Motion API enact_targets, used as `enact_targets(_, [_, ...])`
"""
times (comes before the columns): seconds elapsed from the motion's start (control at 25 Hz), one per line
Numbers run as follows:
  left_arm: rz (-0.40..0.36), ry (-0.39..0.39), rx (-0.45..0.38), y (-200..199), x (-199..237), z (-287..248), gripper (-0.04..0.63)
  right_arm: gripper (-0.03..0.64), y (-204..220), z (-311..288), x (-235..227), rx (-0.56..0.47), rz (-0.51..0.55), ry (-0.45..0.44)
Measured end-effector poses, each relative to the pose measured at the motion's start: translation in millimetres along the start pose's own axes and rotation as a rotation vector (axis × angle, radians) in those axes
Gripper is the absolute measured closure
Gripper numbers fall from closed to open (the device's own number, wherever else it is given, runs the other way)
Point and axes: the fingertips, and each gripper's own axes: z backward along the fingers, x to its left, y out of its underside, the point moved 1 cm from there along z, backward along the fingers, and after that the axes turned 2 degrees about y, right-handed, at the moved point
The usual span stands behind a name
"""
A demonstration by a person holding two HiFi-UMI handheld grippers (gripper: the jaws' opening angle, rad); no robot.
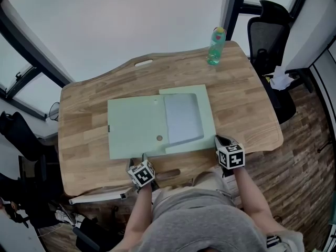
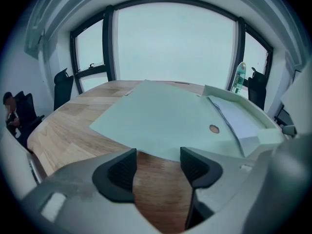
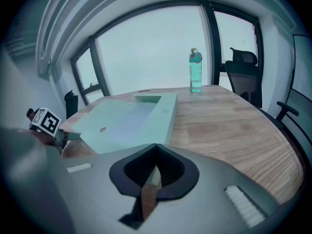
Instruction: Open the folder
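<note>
A pale green folder [image 1: 134, 127] lies flat on the wooden table [image 1: 252, 104]. Its cover is spread to the left and carries a small brown button [image 1: 159, 138]. White papers [image 1: 182, 117] rest in the right half. My left gripper [image 1: 143, 157] hovers at the cover's near edge. In the left gripper view its jaws [image 2: 158, 156] stand open with only bare wood between them, and the cover [image 2: 161, 121] starts just beyond the tips. My right gripper [image 1: 219, 139] sits at the folder's near right corner. Its jaws [image 3: 156, 147] are shut, and the folder [image 3: 126, 121] lies just ahead of them.
A green water bottle [image 1: 216, 46] stands at the table's far right edge and also shows in the right gripper view [image 3: 195, 72]. A black office chair [image 1: 270, 30] stands beyond the table on the right. The person's torso is close against the table's front edge.
</note>
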Motion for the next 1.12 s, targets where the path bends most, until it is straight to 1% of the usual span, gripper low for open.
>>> enact_targets(0.08, [0.005,-0.008,-0.002,0.0,2.5,0.2,0.305,0.613,0.5,0.1,0.2,0.000,0.000,0.003])
enact_targets(0.2, [0.033,-0.019,-0.003,0.5,9.0,-0.4,0.248,0.613,0.7,0.3,0.5,0.001,0.002,0.008])
enact_targets(0.32, [0.060,-0.007,0.003,1.2,11.5,-0.2,0.230,0.612,0.7,0.7,0.2,-0.002,0.001,0.012])
enact_targets(0.48, [0.059,-0.001,-0.008,1.1,11.6,-0.4,0.230,0.614,0.3,0.4,0.4,0.000,0.007,0.016])
enact_targets(0.68, [0.098,-0.006,-0.031,1.0,12.5,0.8,0.230,0.614,0.5,-1.1,0.8,0.005,0.021,0.009])
enact_targets(0.8, [0.100,-0.007,-0.049,-2.4,10.3,6.9,0.233,0.614,0.5,-0.6,0.2,-0.008,0.013,0.008])
enact_targets(0.92, [0.087,0.032,-0.059,-5.1,1.4,14.7,0.235,0.614,0.5,1.1,0.5,-0.019,0.025,0.024])
enact_targets(1.04, [0.062,0.082,-0.051,-2.3,-13.1,22.0,0.247,0.614,2.9,3.3,4.1,-0.010,0.063,0.033])
enact_targets(1.12, [0.049,0.098,-0.054,0.7,-22.8,28.8,0.272,0.614,5.1,8.1,9.3,-0.003,0.082,0.021])
